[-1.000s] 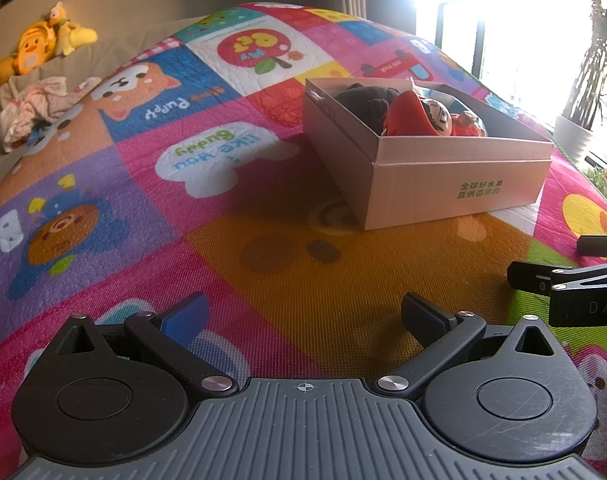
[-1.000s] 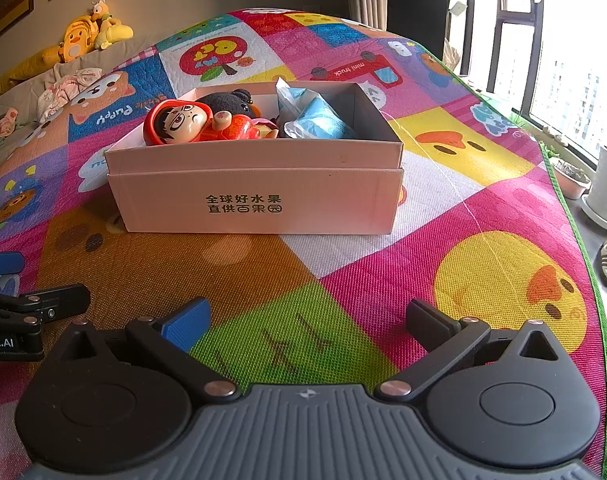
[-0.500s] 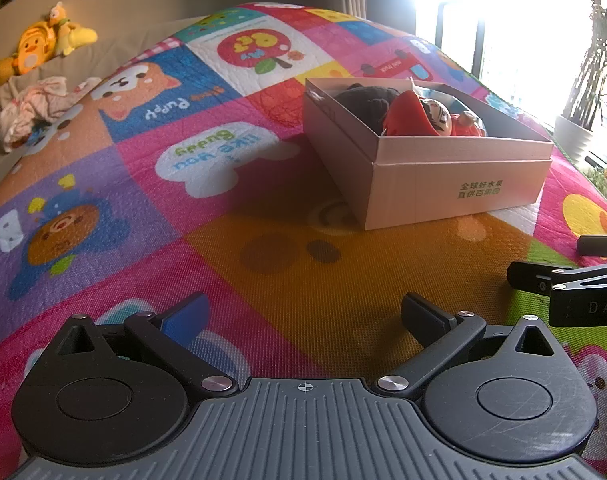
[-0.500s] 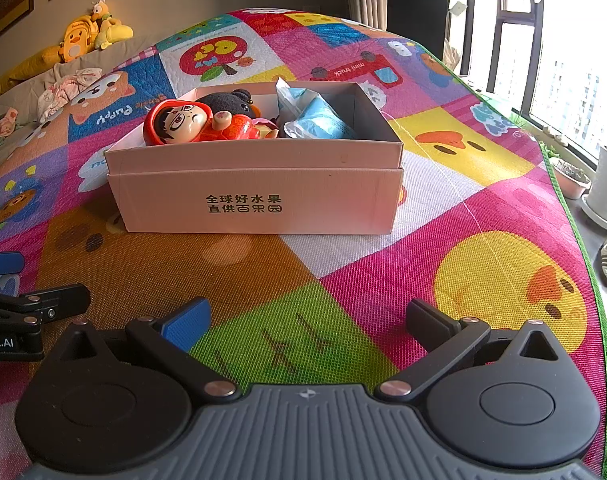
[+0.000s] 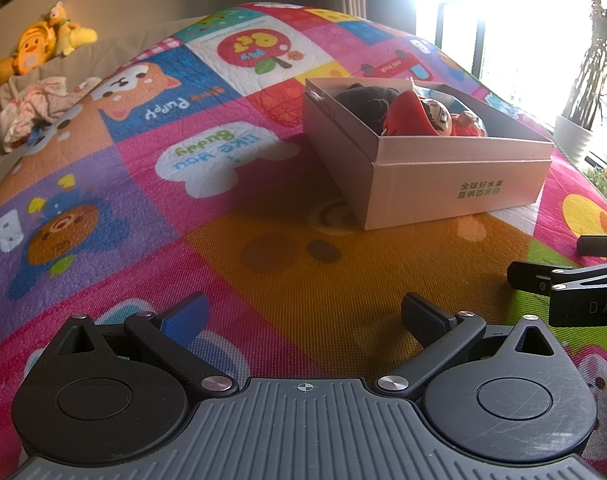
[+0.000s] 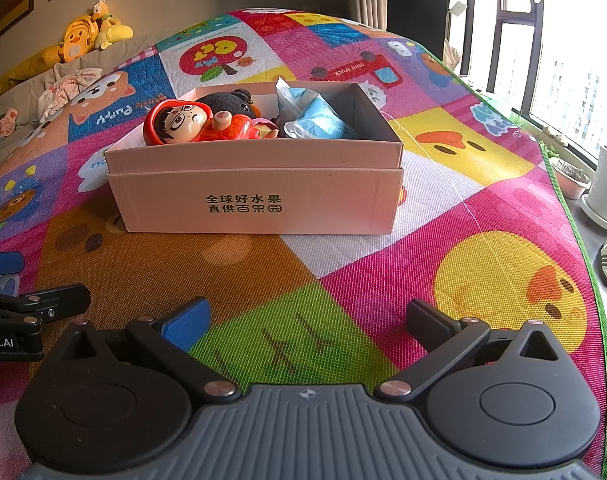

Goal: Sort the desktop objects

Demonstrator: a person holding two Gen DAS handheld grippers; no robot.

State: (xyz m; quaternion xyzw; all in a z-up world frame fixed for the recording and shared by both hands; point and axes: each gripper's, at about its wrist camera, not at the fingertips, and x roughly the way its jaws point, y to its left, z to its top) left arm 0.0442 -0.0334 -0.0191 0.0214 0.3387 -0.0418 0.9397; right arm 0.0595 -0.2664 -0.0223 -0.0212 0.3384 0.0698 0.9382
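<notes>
Pale cardboard box (image 6: 259, 196) is seen ahead of the right tool (image 6: 307, 320), already holding a red doll (image 6: 175, 124), dark plush (image 6: 227, 102) and blue packet (image 6: 315, 124); sorting is judged finished, since both tools are spread wide and empty over the play mat (image 6: 483, 208); the packet is hidden from the left tool (image 5: 303, 316), where the box (image 5: 455, 188) lies ahead and rightward.

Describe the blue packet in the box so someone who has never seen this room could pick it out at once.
Find the pale cardboard box with black printed characters on its front, sitting on the colourful play mat. Inside, look at the right-hand end from the right wrist view. The blue packet is crinkly light-blue and clear plastic, unlike the red doll and the black plush on the left.
</notes>
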